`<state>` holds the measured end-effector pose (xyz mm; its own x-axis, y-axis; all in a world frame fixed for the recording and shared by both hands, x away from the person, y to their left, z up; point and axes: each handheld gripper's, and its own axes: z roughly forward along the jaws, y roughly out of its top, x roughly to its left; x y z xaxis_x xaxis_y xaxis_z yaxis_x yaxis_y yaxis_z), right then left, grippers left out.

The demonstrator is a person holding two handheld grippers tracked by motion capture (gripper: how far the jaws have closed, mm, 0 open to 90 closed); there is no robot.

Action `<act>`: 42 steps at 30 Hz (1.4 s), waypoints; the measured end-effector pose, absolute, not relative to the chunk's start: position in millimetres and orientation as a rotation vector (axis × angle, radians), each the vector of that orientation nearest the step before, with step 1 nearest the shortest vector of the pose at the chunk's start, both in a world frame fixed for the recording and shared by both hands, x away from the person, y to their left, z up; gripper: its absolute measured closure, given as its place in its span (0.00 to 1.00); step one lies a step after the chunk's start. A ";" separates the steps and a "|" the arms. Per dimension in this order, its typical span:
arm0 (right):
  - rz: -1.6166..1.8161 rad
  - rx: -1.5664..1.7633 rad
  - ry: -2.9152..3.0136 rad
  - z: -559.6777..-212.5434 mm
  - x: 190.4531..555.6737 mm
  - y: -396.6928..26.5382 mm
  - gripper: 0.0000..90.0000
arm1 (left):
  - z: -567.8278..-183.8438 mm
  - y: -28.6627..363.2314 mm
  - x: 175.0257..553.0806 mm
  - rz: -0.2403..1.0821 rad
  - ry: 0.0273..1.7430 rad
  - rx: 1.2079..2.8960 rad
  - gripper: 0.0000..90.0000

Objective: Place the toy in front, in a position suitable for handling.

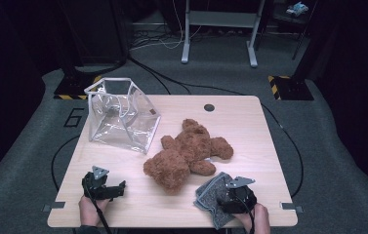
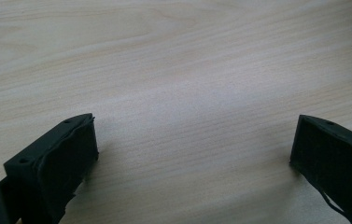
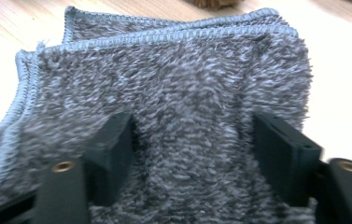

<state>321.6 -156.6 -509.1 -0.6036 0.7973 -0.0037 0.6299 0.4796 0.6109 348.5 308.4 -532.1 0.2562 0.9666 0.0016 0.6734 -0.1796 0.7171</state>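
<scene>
A folded grey terry cloth (image 1: 209, 199) lies at the table's front right. My right gripper (image 1: 226, 194) is down on it. In the right gripper view the cloth (image 3: 178, 79) bunches into a ridge between the two jaws, and my right gripper (image 3: 192, 144) presses on both sides of that ridge. My left gripper (image 1: 119, 187) rests at the front left, open. In the left gripper view my left gripper (image 2: 194, 149) has wide-apart jaws with bare wood between them. A brown teddy bear (image 1: 189, 153) lies in the middle of the table, just beyond the cloth.
A clear plastic bag (image 1: 123, 117) with a white rim stands open at the back left of the wooden table (image 1: 250, 126). A dark round hole (image 1: 209, 107) sits near the far edge. Cables and a desk frame (image 1: 219, 29) lie on the floor beyond.
</scene>
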 end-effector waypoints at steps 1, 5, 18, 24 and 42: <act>0.830 1.208 2.434 -508.8 321.8 -157.3 0.44 | -532.1 308.4 348.5 0.629 1.485 1.930 0.00; 0.843 1.221 2.425 -508.1 321.5 -159.0 0.56 | -531.5 308.7 348.4 0.624 1.486 1.938 0.00; 0.873 1.265 2.425 -506.5 322.5 -164.1 0.76 | -532.1 308.4 348.6 0.630 1.485 1.930 0.00; 0.878 1.258 2.417 -506.0 323.1 -165.1 0.78 | -532.0 308.4 348.6 0.630 1.485 1.931 0.00; 0.899 1.274 2.354 -487.1 320.2 -176.8 0.79 | -532.1 308.4 348.6 0.628 1.485 1.930 0.00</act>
